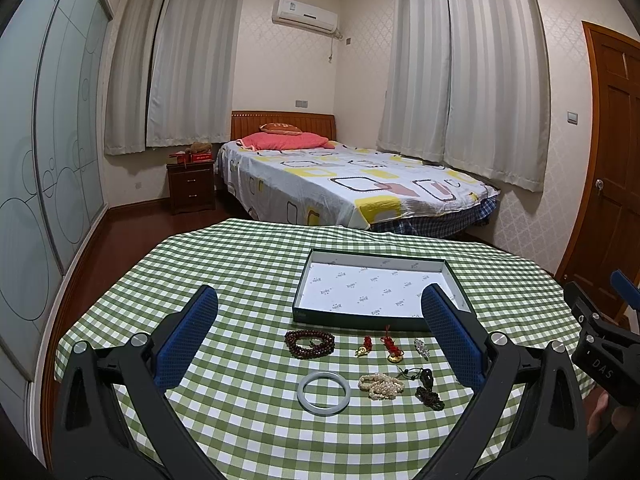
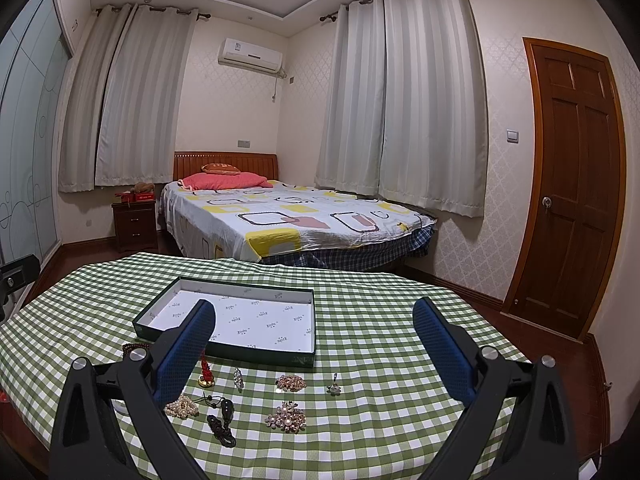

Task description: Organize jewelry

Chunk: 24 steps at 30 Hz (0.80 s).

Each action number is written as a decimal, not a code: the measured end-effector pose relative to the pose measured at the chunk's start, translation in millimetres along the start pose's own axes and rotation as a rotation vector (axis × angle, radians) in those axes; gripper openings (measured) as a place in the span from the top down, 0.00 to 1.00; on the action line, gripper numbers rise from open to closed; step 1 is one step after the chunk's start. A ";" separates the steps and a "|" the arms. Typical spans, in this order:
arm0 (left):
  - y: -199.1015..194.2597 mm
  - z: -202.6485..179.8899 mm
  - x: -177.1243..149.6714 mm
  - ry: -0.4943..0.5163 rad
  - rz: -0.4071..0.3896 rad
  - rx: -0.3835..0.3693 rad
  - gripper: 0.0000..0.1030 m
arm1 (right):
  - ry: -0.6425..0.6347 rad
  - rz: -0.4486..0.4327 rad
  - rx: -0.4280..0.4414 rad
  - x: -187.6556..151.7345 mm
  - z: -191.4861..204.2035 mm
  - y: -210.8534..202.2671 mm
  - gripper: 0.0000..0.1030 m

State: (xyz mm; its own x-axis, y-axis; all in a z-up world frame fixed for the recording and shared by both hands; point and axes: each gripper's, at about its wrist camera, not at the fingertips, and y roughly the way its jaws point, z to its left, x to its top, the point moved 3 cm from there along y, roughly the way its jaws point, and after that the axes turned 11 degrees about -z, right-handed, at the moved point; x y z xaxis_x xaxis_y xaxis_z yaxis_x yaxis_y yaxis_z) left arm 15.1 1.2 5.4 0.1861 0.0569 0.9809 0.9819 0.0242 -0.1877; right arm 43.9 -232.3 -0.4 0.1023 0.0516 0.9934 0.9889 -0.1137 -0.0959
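A shallow dark box with a white printed lining lies empty on the green checked tablecloth. In front of it lies jewelry: brown bead bracelets, a pale jade bangle, a pearl strand, red knot charms, a dark cord pendant, a silver clip and two rhinestone brooches. My left gripper hovers open above the pieces. My right gripper is open too, over the brooches.
The table's far edge faces a bed with a patterned sheet. A nightstand stands at the left, a wooden door at the right, a sliding wardrobe on the left wall. The right gripper's body shows at the right edge.
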 end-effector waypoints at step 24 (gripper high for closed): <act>1.1 1.0 -4.6 0.007 0.013 0.007 0.04 | 0.000 -0.001 0.002 -2.0 0.0 -0.9 0.06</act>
State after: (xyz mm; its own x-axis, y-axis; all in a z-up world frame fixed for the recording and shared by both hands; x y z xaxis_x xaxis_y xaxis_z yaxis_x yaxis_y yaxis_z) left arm 15.3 2.0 0.7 0.1991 0.0499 0.9787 0.9792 0.0307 -0.2007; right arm 42.8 -232.3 -2.3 0.1018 0.0514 0.9935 0.9891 -0.1117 -0.0955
